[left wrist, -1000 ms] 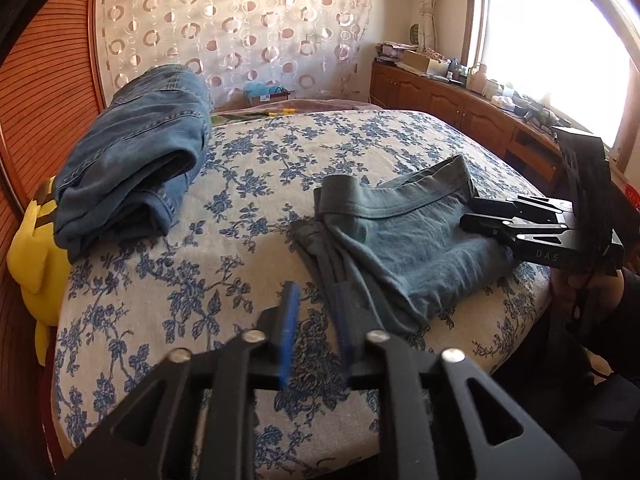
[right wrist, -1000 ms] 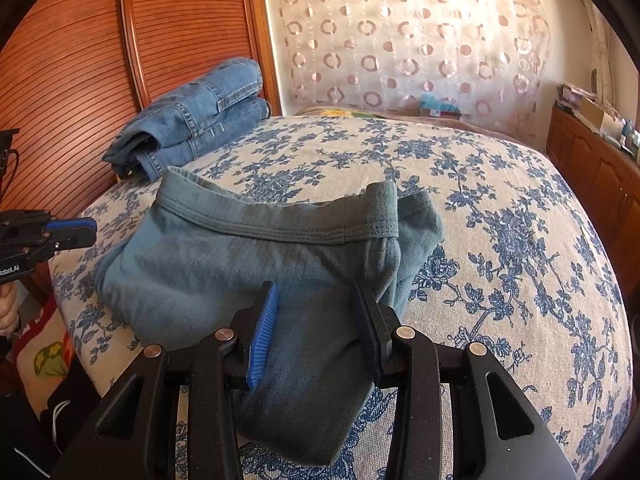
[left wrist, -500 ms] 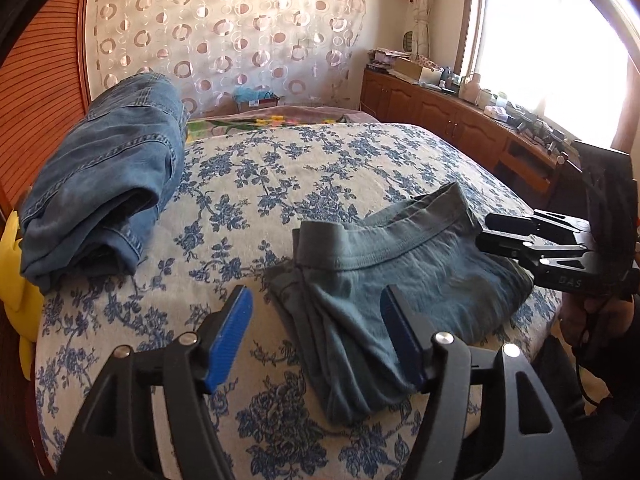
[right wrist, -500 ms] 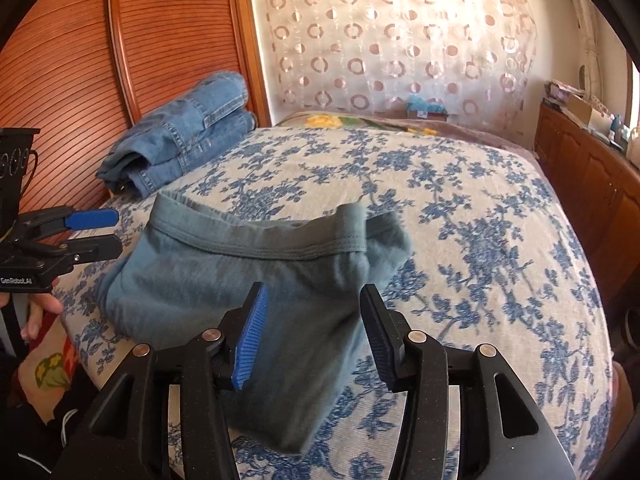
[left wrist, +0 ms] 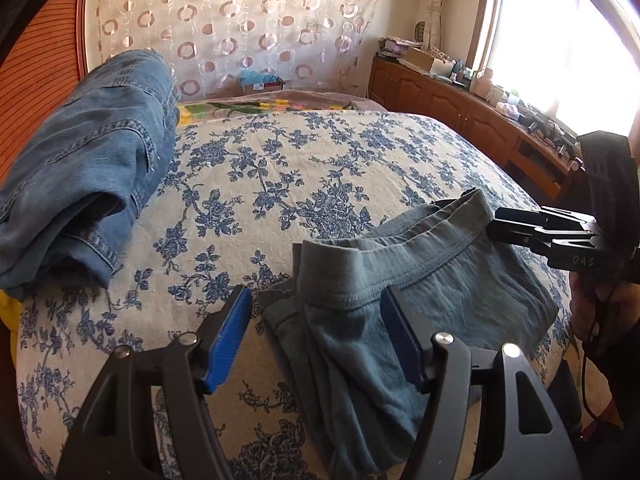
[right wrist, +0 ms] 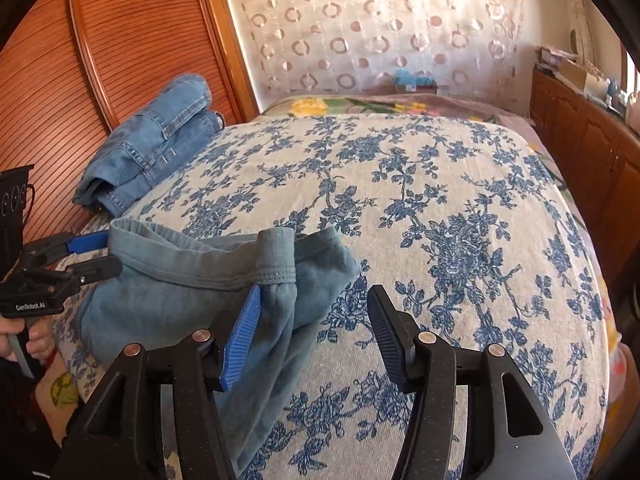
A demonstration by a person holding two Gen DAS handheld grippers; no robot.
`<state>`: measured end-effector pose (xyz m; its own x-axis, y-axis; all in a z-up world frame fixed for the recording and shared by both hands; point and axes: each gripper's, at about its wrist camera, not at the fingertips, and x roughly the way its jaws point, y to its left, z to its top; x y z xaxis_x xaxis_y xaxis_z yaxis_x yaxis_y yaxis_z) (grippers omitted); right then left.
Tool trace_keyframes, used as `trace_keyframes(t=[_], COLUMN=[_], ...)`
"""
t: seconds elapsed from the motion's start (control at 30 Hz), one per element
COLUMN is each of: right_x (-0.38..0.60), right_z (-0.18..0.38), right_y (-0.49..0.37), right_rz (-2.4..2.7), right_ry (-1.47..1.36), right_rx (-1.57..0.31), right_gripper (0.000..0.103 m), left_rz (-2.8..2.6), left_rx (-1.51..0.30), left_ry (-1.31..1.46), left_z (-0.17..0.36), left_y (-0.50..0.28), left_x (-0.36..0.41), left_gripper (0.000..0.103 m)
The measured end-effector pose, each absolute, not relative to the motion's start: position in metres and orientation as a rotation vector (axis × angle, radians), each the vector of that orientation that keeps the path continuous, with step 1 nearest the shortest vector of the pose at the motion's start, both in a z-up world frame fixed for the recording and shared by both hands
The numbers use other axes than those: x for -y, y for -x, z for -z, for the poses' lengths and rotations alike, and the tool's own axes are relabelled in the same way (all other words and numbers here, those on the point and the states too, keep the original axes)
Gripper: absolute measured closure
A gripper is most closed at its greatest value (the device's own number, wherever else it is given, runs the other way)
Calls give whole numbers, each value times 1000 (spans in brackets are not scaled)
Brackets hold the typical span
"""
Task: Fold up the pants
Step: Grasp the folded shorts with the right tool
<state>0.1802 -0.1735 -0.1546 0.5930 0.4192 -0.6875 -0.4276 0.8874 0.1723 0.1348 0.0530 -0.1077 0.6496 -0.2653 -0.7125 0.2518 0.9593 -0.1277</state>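
Jaws released on both grippers over folded grey-green pants (left wrist: 420,288).
Left gripper (left wrist: 316,340) and right gripper (right wrist: 312,332) sit low in frame; folded jeans (right wrist: 156,140) lie upper left on the bed (right wrist: 440,200).

Teal pants (left wrist: 420,280), blue-flowered cream bedspread (left wrist: 300,168), faded blue jeans (left wrist: 88,160).

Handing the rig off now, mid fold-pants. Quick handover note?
Left gripper: open, holds nothing, over the waistband end of the teal pants.
Right gripper: open, holds nothing, at the pants' other edge.
Pants lie folded in a bundle near the edge of the floral bed; a folded pair of jeans sits by the headboard.
Left: probably one more fold or tidying, then stack.
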Motion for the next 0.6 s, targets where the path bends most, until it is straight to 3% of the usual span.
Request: trace_keyframes(t=[0.6], right_x=[166], right_z=[164], right_y=[-207], right_rz=[-529], right_ry=[-24], right_rx=[-886], right_gripper=[39], left_rz=[293], left_rx=[-868], left_ry=[14], left_z=[124], left_y=[-147], left_x=[-54], left_gripper=[37])
